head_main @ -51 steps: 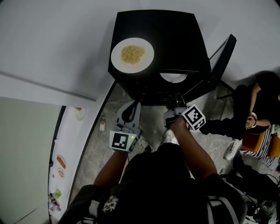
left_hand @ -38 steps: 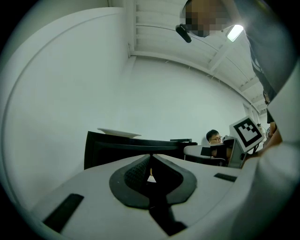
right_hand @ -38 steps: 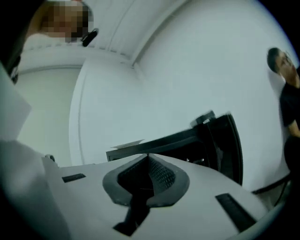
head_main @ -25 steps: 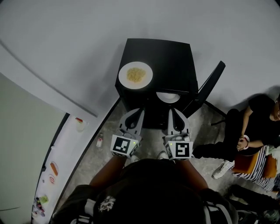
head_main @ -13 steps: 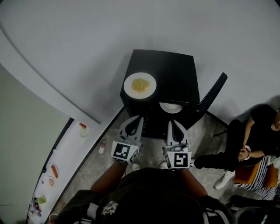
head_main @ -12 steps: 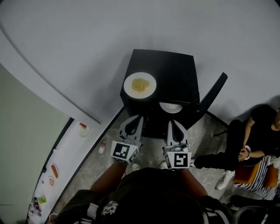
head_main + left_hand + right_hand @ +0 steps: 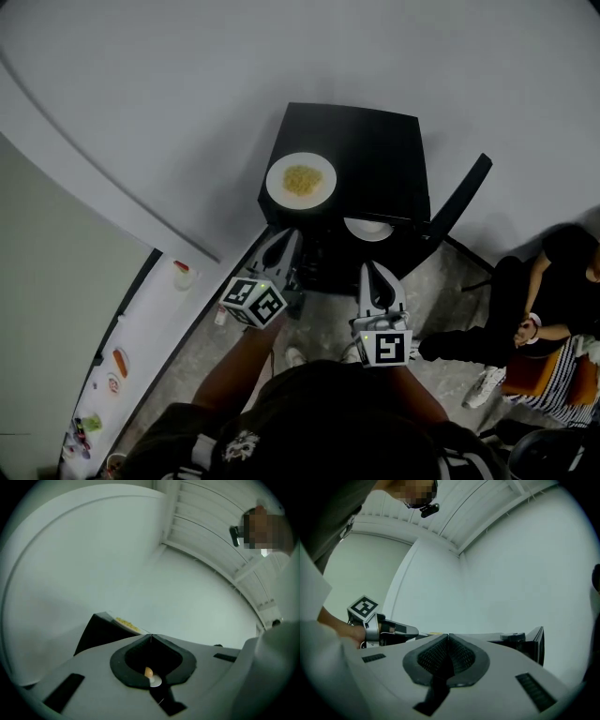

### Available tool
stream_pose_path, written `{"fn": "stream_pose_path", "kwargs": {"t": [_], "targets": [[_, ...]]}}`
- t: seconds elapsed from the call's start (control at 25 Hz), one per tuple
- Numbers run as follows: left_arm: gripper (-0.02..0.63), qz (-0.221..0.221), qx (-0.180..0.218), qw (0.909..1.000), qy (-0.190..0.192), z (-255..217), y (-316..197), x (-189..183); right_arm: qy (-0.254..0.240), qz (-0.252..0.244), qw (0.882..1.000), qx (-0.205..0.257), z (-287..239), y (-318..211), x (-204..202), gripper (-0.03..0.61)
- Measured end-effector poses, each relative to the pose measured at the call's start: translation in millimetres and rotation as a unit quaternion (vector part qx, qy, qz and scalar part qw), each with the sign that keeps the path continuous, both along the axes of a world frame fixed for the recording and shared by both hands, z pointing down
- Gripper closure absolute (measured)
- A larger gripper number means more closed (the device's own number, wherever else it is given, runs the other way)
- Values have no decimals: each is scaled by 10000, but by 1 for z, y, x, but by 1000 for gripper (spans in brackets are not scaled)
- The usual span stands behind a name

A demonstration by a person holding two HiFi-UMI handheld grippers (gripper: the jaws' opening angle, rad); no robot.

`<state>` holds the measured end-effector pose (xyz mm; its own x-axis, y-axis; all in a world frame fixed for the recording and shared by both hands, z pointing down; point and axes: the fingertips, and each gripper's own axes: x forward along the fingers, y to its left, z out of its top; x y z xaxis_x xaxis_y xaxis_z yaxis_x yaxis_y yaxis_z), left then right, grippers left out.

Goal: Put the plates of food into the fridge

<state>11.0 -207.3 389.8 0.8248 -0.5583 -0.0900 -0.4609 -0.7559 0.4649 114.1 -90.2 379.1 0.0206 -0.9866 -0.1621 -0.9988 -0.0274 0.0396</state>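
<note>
Your left gripper (image 7: 283,241), right gripper (image 7: 371,272): jaws closed, empty. Noodle plate (image 7: 301,180) at fridge (image 7: 380,150) top's front-left corner; second plate (image 7: 368,228) inside.

We count one black fridge (image 7: 375,150) with one door (image 7: 459,202). Plates number two: a plate of yellow food (image 7: 301,180) and a white plate (image 7: 368,228). We count two grippers, the left gripper (image 7: 279,248) and the right gripper (image 7: 371,274), one seated person (image 7: 553,291), and one white counter (image 7: 145,328). Its small items are too blurred to count.
</note>
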Motion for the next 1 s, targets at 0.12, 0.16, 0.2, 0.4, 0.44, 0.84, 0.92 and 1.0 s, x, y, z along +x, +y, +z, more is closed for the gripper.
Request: {"fn": "stream_pose_path", "kwargs": {"t": [0.12, 0.16, 0.2, 0.4, 0.44, 0.84, 0.92, 1.0], "targets": [[591, 46, -465, 9982, 383, 2, -15, -3, -47, -106, 9999, 54, 2, 1, -6, 552], [591, 53, -615, 9966, 541, 1, -19, -4, -72, -114, 9999, 72, 1, 2, -7, 552], [591, 47, -784, 9943, 724, 0, -23, -5, -101, -116, 9998, 98, -1, 2, -8, 552], [581, 0, -2127, 9585, 1900, -1, -35, -6, -62, -173, 9998, 102, -3, 7, -10, 552], [565, 81, -2326, 9474, 2196, -3, -36, -4, -90, -178, 9997, 138, -4, 7, -9, 552], [506, 352, -3549, 8655, 3518, 2, -63, 10, -278, -245, 9991, 203, -2, 5, -12, 552], [506, 349, -3590, 8610, 3586, 3, -66, 11, -277, -247, 9992, 178, -2, 6, -11, 552], [512, 328, -3618, 8596, 3593, 3, -68, 13, -247, -221, 9993, 178, -3, 7, -8, 552]]}}
